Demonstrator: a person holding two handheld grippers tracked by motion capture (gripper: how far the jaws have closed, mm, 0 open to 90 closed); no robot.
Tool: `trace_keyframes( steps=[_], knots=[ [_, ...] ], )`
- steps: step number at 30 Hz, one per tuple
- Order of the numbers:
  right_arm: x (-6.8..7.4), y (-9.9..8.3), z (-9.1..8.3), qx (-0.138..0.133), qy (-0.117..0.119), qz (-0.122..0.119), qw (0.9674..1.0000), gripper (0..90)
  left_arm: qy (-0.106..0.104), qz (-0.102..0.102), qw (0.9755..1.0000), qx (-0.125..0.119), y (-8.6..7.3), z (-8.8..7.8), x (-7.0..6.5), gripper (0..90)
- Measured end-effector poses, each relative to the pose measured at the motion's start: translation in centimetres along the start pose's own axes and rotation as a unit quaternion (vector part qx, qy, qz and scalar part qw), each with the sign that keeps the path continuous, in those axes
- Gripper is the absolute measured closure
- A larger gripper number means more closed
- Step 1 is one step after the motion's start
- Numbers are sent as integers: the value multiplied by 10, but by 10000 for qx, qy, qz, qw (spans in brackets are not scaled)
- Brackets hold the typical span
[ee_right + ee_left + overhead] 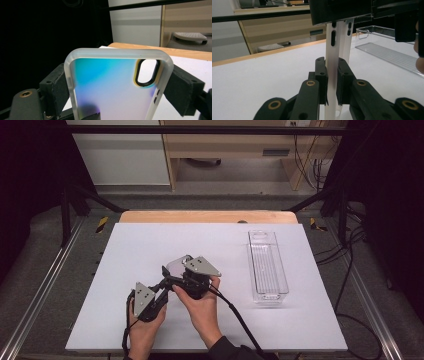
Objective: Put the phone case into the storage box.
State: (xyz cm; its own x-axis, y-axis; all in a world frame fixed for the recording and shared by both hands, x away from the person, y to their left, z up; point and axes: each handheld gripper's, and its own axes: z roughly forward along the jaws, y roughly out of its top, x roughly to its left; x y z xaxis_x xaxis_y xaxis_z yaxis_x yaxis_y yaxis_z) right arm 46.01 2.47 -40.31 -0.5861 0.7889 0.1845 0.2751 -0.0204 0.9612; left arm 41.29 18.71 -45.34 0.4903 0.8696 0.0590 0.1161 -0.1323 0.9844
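A translucent phone case (175,263) with an iridescent back and a camera cutout is held above the white table top (140,240), left of centre. In the right gripper view the case (110,85) stands upright, and my right gripper (118,90) is shut across its width, one pad on each side edge. My left gripper (332,72) is shut on the thin edge of the case (332,50). Seen from above, the left gripper (167,281) comes in from the lower left and the right gripper (184,270) sits just behind it, with both hands close together.
A clear plastic tray (267,265) lies lengthwise at the right of the table, empty; its ribbed floor (387,53) appears in the left gripper view. Black cables trail from both grippers toward the near edge. Metal rails flank the table.
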Motion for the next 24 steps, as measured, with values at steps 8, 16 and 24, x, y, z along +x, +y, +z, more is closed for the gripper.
trace_keyframes(
  steps=[8, 16, 24],
  knots=[
    [-2, 8, -1, 73, -178, -148, 9997, 175, 46, -49, 10000, -66, 0, 2, 2, 611],
    [-27, 29, -3, 200, -432, -185, 9987, 175, 0, -26, 10000, -36, -1, 5, -1, 353],
    [-61, 60, -7, 324, -605, 144, 9975, 175, 105, 3, 9999, -44, 0, 0, 5, 183]
  ],
)
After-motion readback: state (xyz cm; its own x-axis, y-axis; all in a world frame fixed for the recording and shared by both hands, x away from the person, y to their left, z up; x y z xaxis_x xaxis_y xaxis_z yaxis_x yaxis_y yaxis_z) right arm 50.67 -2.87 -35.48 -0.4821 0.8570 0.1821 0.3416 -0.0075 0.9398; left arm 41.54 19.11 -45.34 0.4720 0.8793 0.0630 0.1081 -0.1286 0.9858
